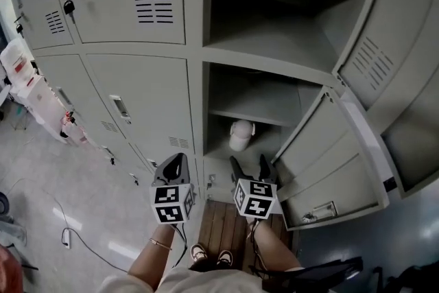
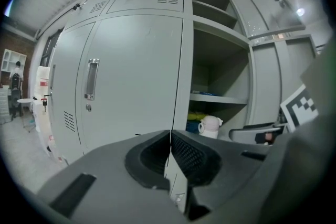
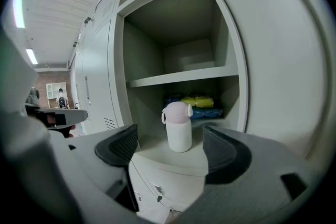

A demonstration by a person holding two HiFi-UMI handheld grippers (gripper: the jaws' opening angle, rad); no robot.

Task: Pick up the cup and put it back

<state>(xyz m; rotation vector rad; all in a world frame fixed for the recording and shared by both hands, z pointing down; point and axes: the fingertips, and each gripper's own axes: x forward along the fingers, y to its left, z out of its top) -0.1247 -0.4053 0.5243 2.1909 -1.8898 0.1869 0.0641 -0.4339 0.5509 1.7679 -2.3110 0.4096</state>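
Note:
A white cup with a pale pink lid (image 3: 178,127) stands upright on the floor of an open locker compartment (image 3: 173,157); it also shows as the cup (image 1: 241,134) in the head view and the cup (image 2: 210,126) in the left gripper view. My right gripper (image 3: 170,147) is open, jaws wide apart, a short way in front of the cup and not touching it. In the head view the right gripper (image 1: 252,165) points into that compartment. My left gripper (image 2: 170,150) is shut with nothing in it, facing the closed locker door (image 2: 131,81) to the left.
Grey metal lockers (image 1: 123,3) fill the view. The compartment's door (image 1: 322,161) hangs open to the right. Yellow and blue items (image 3: 202,105) lie at the back behind the cup. A shelf (image 3: 178,77) spans the compartment above. A person stands far off (image 3: 62,98).

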